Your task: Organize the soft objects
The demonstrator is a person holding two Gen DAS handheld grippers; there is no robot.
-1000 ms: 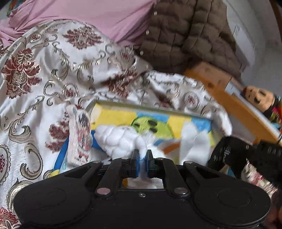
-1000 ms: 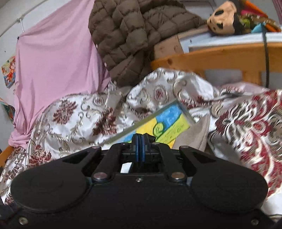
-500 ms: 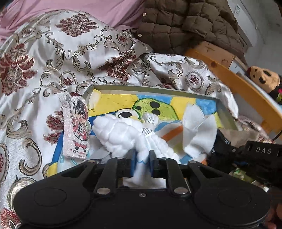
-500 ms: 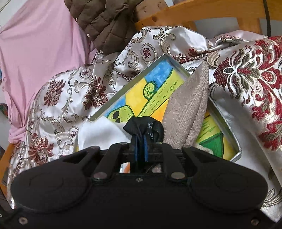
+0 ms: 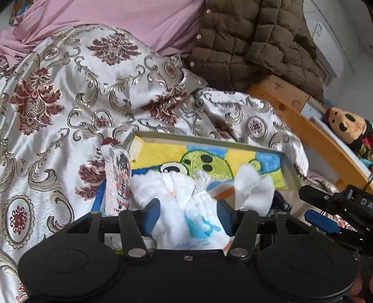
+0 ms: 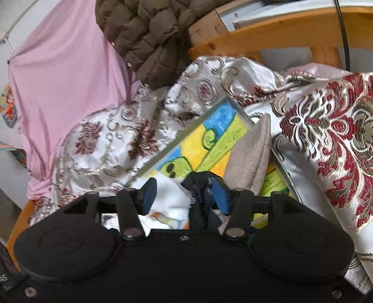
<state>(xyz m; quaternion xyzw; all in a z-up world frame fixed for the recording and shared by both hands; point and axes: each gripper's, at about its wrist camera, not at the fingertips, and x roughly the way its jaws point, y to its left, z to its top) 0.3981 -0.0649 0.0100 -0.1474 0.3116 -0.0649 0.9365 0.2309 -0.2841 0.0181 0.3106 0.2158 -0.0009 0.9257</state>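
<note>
Both tools hang over a shallow grey-rimmed tray (image 5: 290,167) whose floor bears a bright yellow, blue and green cartoon drawing; it lies on a bed covered by a shiny white quilt with dark red and gold floral patterns (image 5: 58,111).

The left tool (image 5: 188,214) has its jaws opening, the blue pads now set well apart. Between them lies a fluffy white soft cloth with light blue markings (image 5: 191,209), resting in the near part of the tray; the pads do not press on it. Just left of it, a small pale pouch printed with a dark-haired cartoon figure (image 5: 117,179) leans over the tray's left edge. To the right, a crumpled white tissue-like cloth (image 5: 254,188) stands in the tray.

The right tool (image 6: 185,195) is also opening its jaws. A small black fabric piece (image 6: 198,193) sits between the pads, against the right-hand one, and whether it is touching that pad firmly I cannot tell; it looks loose. Beside it, a folded beige woven cloth (image 6: 251,160) lies across the tray's right side, and white cloth shows at the lower left.

Behind the quilt hang a pink sheet (image 5: 121,16) and a brown quilted jacket (image 5: 251,46). A wooden bed rail (image 5: 310,132) runs at the right, with a tan plush toy with black patches (image 5: 347,123) beyond it.
</note>
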